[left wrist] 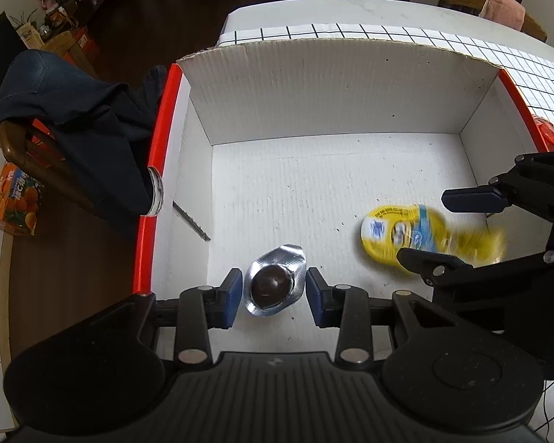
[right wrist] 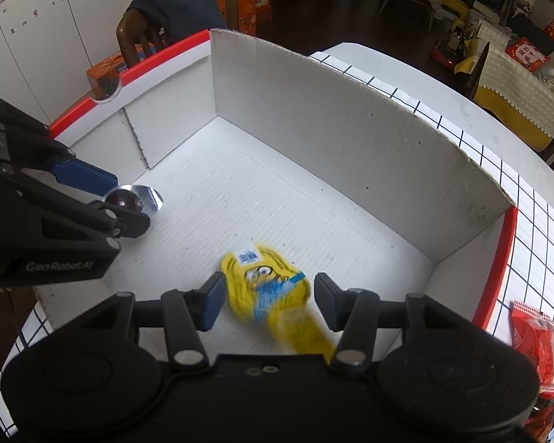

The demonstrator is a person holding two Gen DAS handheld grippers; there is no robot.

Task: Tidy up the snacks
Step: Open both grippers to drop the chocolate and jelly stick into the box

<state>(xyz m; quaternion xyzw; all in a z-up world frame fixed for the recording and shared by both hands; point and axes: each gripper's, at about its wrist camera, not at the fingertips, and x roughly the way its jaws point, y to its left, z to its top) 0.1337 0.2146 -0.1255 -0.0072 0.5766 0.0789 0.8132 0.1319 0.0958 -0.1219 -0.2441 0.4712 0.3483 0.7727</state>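
Logging our box (left wrist: 314, 85) stock: left hand-held gripper (left wrist: 273, 293) released around light, crushable foil chocolate (left wrist: 273, 284); right hand-held gripper (right wrist: 269, 301) released around soft yellow pouch (right wrist: 267, 284), best pinched mid-body

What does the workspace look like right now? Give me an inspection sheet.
Surface: table with a white grid-patterned cloth, carrying an open white cardboard box with red edges.
Job's things: silver-foil chocolate snack and yellow cartoon jelly cup, blurred, both inside the box; red snack packet outside it on the cloth.
Clutter: dark specks on the box floor.
Grippers: left tool open, pads either side of the chocolate snack with gaps; right tool open around the jelly cup.
Cables: nothing seen.
Surroundings: wooden chair draped with dark clothing, orange cartons on the floor, white cabinets.
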